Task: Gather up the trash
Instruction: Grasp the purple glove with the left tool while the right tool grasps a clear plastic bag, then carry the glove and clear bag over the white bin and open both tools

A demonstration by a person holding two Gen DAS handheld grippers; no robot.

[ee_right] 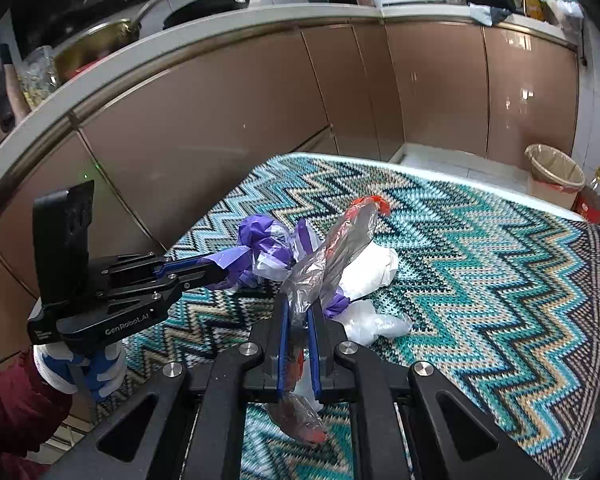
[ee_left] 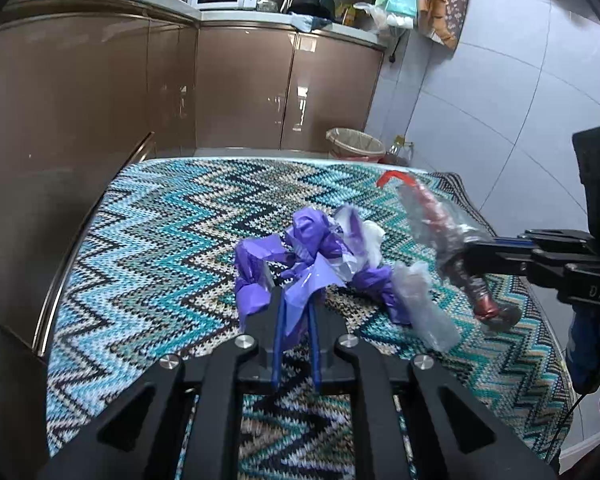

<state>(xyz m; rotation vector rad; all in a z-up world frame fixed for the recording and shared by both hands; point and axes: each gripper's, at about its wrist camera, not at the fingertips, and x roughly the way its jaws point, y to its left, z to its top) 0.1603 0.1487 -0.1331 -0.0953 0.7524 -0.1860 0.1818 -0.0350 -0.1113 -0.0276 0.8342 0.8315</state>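
A crumpled purple plastic bag [ee_left: 300, 256] lies on the zigzag-patterned tablecloth [ee_left: 160, 240]. My left gripper [ee_left: 296, 304] is shut on a flap of it; it also shows in the right wrist view [ee_right: 216, 270]. My right gripper [ee_right: 300, 312] is shut on a clear and red plastic wrapper [ee_right: 340, 240] and holds it above the cloth; in the left wrist view the wrapper [ee_left: 436, 224] hangs from that gripper [ee_left: 466, 254]. White crumpled plastic [ee_right: 370, 270] and a clear plastic piece [ee_left: 424, 308] lie beside the purple bag.
A lined waste bin [ee_left: 354, 144] stands on the floor beyond the table's far edge, also in the right wrist view [ee_right: 556, 172], with a bottle [ee_left: 400, 150] beside it. Brown kitchen cabinets [ee_left: 240, 88] run behind the table. A tiled wall [ee_left: 500, 100] is at right.
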